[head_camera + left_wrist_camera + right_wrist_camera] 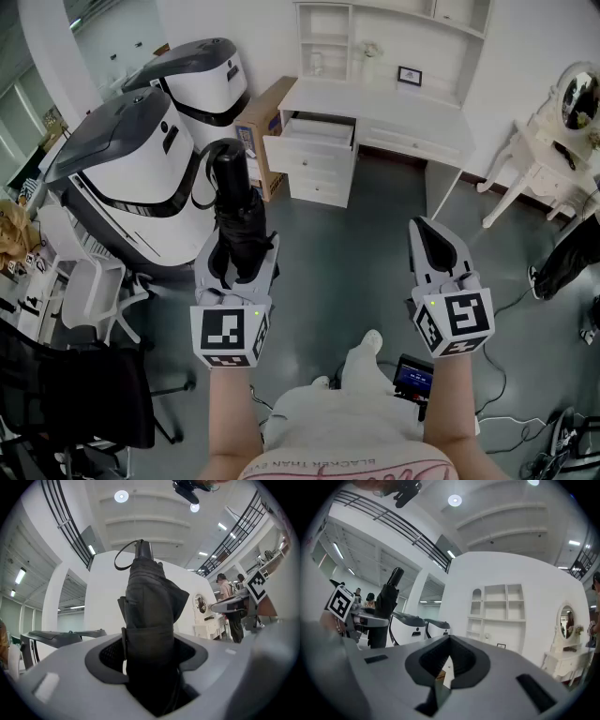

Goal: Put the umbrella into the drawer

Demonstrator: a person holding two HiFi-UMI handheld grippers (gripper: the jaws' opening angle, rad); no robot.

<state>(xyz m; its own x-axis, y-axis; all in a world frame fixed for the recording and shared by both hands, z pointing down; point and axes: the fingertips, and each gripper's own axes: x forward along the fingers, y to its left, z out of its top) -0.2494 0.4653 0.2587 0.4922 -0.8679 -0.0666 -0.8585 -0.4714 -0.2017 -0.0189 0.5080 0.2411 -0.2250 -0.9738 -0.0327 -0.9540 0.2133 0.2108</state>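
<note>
A folded black umbrella (236,202) with a wrist strap stands gripped in my left gripper (239,251), handle end pointing away from me. In the left gripper view the umbrella (150,620) fills the gap between the jaws of that gripper (150,667), both pressing on its fabric. My right gripper (429,234) is held level at the right, its jaws together with nothing between them; in its own view my right gripper (449,657) is shut. Ahead across the floor stands a white desk (412,108) with its left drawer (314,139) pulled open.
Two large white and grey pod-shaped machines (141,178) stand at the left. A cardboard box (262,122) leans beside the drawer. A white vanity with an oval mirror (553,150) is at the right. A black chair (84,394) and floor cables (525,441) lie near me.
</note>
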